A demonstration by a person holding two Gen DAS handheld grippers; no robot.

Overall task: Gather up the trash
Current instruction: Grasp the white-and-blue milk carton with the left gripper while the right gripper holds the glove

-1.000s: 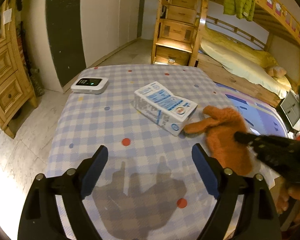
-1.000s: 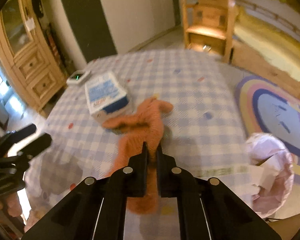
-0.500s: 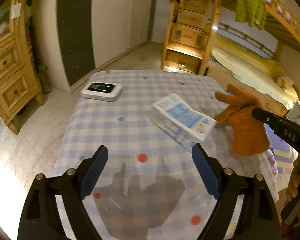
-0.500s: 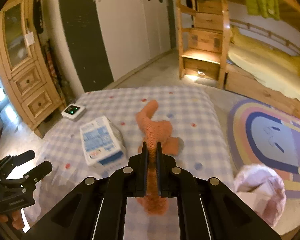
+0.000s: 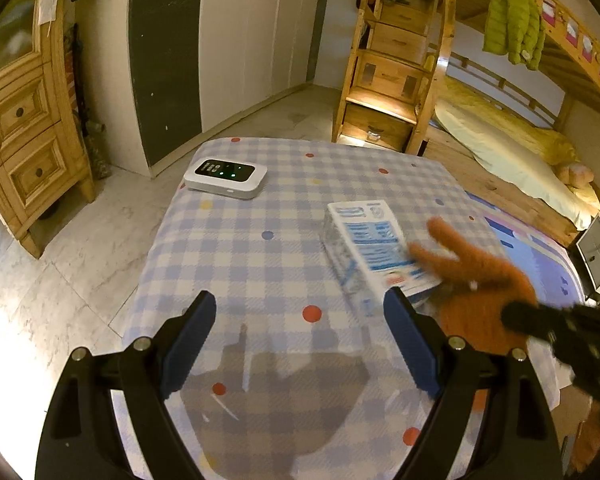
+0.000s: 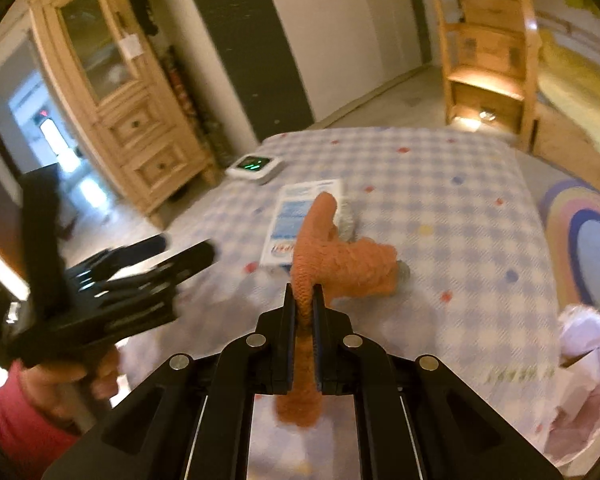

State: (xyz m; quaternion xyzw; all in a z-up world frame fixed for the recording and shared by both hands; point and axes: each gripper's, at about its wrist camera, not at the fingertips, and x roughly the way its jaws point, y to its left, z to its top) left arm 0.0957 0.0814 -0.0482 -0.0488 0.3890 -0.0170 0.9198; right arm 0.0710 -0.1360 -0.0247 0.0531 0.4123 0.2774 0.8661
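Right hand-held gripper (image 6: 303, 300) pinches the fuzzy orange knitted glove (image 6: 340, 264) above the blue-white carton (image 5: 374, 248), likely binning it; left hand-held gripper (image 5: 300, 344) is spread, ready.

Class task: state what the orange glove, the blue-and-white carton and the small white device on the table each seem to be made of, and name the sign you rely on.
Orange glove: knitted or fleecy fabric, matte; nubbly surface, hangs limp from the shut right gripper.
Blue-and-white carton: probably coated paperboard; sharp folded edges, printed faces.
White device: likely hard plastic, smooth; rounded corners, dark glossy top panel with green lights.
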